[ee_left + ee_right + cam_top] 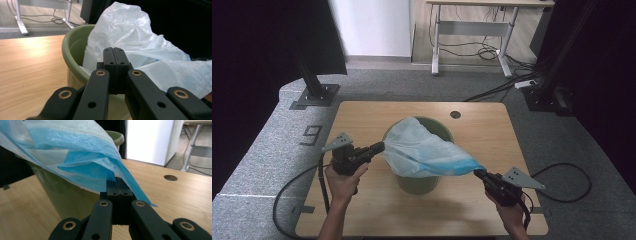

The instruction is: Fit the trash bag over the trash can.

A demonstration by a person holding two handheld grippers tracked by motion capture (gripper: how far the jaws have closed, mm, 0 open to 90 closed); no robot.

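Green plastic bin [418, 181], standing mid-table on my wooden table [362, 117]. Thin bag [422, 150], whitish with a blue band at one end, stretched across the bin's mouth between my two grippers. Left gripper [381, 146]: jaws pressed fully together, pinching the bag's white edge just beside the bin's near rim. Right gripper [477, 173]: jaws likewise closed tight, clamping the blue end of the bag, pulled out past the bin's side above the tabletop.
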